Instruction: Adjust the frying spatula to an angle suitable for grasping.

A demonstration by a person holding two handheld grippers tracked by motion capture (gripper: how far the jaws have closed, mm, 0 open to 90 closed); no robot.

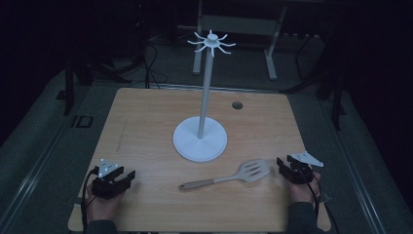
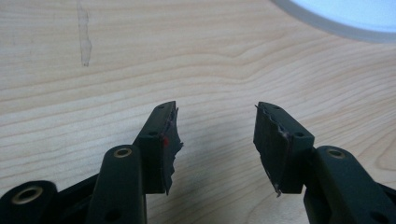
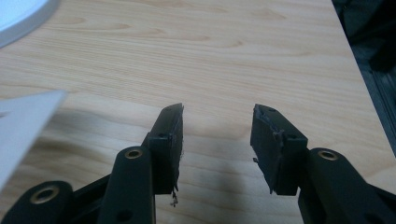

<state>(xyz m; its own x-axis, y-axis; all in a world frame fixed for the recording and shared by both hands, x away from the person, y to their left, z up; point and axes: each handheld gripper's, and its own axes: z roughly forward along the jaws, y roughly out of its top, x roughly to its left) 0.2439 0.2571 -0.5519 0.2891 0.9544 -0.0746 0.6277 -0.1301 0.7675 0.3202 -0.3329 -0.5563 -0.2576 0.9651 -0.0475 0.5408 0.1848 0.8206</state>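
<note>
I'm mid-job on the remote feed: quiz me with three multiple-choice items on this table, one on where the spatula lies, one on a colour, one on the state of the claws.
1. Where does the spatula lie?
A. On the table between the stand's base and the near edge
B. Hanging from the stand's hooks
C. Held in the left claw

2. What colour is the hook stand?
A. Black
B. White
C. Red

3. How do the two claws stand?
A. Both shut on the spatula
B. Left open, right shut on the stand
C. Both open and holding nothing

Answers:
1. A: the high view shows it flat on the wooden table, its slotted head toward the right claw.
2. B: pole, round base and hook crown are all white.
3. C: the left claw and the right one show bare wood between their jaws.
</note>
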